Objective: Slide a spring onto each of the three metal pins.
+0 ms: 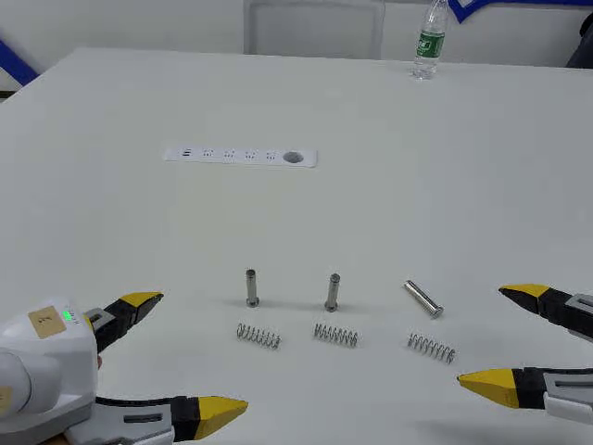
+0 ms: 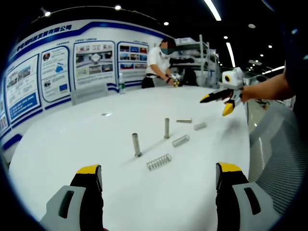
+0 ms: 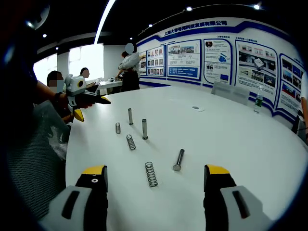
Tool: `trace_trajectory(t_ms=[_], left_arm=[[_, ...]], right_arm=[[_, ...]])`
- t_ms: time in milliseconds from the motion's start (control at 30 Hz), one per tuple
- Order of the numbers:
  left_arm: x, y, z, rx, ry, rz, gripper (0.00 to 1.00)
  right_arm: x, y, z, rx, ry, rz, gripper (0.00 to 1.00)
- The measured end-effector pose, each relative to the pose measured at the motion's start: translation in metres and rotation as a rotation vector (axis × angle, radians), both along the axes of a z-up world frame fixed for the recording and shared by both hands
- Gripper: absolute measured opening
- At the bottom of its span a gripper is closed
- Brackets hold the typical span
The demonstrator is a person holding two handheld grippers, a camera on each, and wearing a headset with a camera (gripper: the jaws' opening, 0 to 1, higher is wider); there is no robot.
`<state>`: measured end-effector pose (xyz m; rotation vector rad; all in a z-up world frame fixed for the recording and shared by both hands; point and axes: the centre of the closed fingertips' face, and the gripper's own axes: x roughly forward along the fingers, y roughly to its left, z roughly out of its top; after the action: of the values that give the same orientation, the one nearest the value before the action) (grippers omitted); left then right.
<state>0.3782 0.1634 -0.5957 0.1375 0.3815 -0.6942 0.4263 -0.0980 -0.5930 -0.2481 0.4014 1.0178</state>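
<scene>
Three metal pins sit in a row on the white worktop (image 1: 389,204). The left pin (image 1: 251,287) and middle pin (image 1: 333,292) stand upright, and the right pin (image 1: 422,298) lies flat, running from 10 to 4 o'clock. A spring lies loose at about 6 o'clock of each pin: the left spring (image 1: 258,336), middle spring (image 1: 335,336) and right spring (image 1: 431,348). None is on a pin.

In the head view the left tongs (image 1: 181,354), at 7 o'clock, gape wide and hold nothing. The right tongs (image 1: 500,336), at 4 o'clock, are also spread wide and empty. A power strip (image 1: 241,156) lies at 12 o'clock beyond the pins, and a bottle (image 1: 429,39) stands near 1 o'clock.
</scene>
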Motion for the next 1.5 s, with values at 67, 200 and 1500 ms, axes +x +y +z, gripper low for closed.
trace_trajectory(t_ms=[67, 200, 1500], left_arm=[[0.000, 0.000, 0.000, 0.000, 0.000, -0.001, 1.00], [0.000, 0.000, 0.000, 0.000, -0.001, -0.002, 1.00], [0.004, -0.007, 0.006, 0.000, -0.026, -0.016, 1.00]], right_arm=[[0.001, 0.000, 0.001, 0.001, -0.002, -0.001, 0.83], [0.003, 0.000, 0.002, -0.001, -0.003, -0.001, 0.83], [0.094, 0.028, -0.022, -0.274, 0.169, -0.148, 0.30]])
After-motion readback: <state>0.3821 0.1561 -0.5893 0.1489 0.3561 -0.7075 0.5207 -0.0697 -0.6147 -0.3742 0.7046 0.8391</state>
